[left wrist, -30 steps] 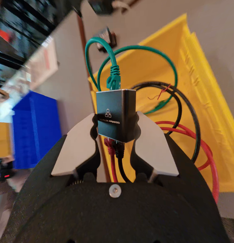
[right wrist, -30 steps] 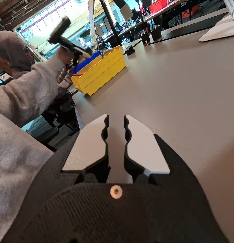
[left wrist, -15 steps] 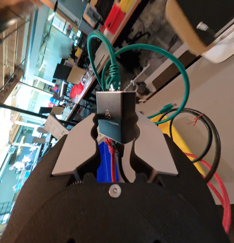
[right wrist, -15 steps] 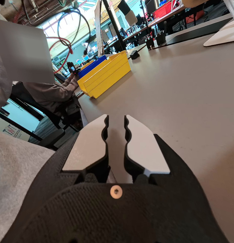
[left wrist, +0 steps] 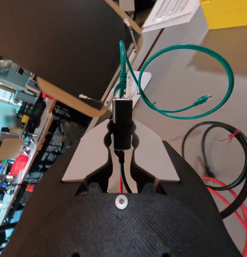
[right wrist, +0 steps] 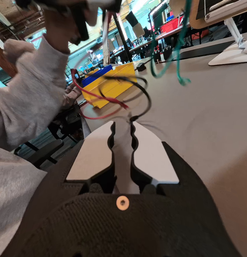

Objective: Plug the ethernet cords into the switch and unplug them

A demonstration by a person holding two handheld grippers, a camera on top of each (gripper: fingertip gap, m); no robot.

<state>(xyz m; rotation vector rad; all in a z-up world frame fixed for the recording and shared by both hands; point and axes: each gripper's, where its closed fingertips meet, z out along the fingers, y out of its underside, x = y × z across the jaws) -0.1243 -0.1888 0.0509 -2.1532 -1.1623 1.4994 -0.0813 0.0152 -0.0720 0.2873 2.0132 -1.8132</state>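
Note:
My left gripper (left wrist: 122, 123) is shut on a small black switch (left wrist: 122, 111) and holds it in the air above the grey table (left wrist: 175, 125). A green cord (left wrist: 229, 77) is plugged into the switch's far end; it loops right and its free plug (left wrist: 204, 98) hangs loose. A red cord (left wrist: 239, 211) and a black cord (left wrist: 243, 151) leave the near end and coil at the right. My right gripper (right wrist: 122, 123) is slightly open and empty, low over the table. In its view the cords dangle blurred ahead: red cord (right wrist: 92, 94), black cord (right wrist: 147, 97), green cord (right wrist: 179, 66).
A yellow bin (right wrist: 116, 89) and a blue bin (right wrist: 96, 75) stand at the table's left edge. A monitor's white base (right wrist: 231, 57) stands at the back right, its dark back (left wrist: 57, 41) close to the switch. A person's grey sleeve (right wrist: 29, 90) fills the left.
My left gripper has lifted the switch and its cords out of the yellow bin and swung them over the table, in front of the right gripper. The right gripper has hardly moved.

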